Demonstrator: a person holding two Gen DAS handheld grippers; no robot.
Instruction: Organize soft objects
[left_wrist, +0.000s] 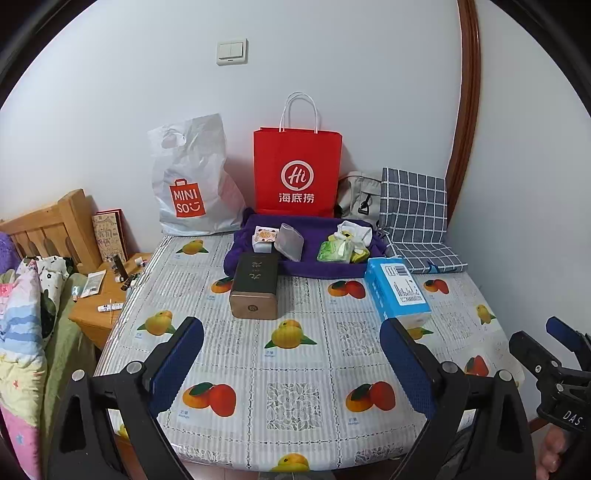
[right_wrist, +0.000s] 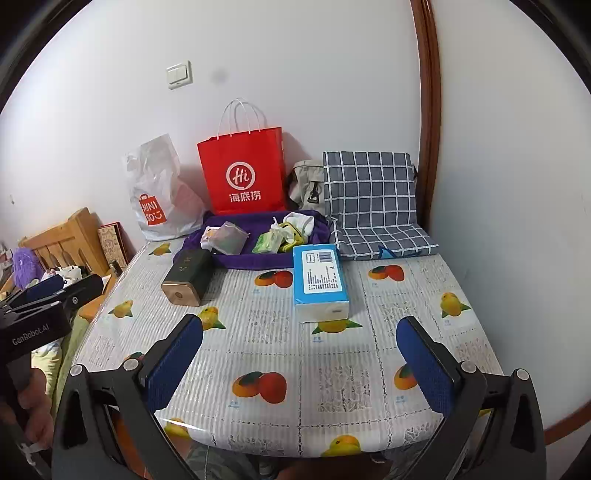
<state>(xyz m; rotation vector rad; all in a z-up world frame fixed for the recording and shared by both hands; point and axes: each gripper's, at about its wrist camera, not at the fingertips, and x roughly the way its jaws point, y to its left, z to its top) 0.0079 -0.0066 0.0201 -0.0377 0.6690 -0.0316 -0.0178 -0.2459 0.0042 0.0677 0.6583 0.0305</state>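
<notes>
With my 2 grippers, left (left_wrist: 291, 363) and right (right_wrist: 299, 360), spread wide and empty near the table's front edge, the soft items on the purple towel (left_wrist: 258, 254) sit far back, so reaching risks knocking the tissue pack (right_wrist: 319, 284).

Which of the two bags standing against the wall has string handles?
The red paper bag in the middle has two white string handles. The grey plastic bag to its left only has a cut-out hole.
</notes>
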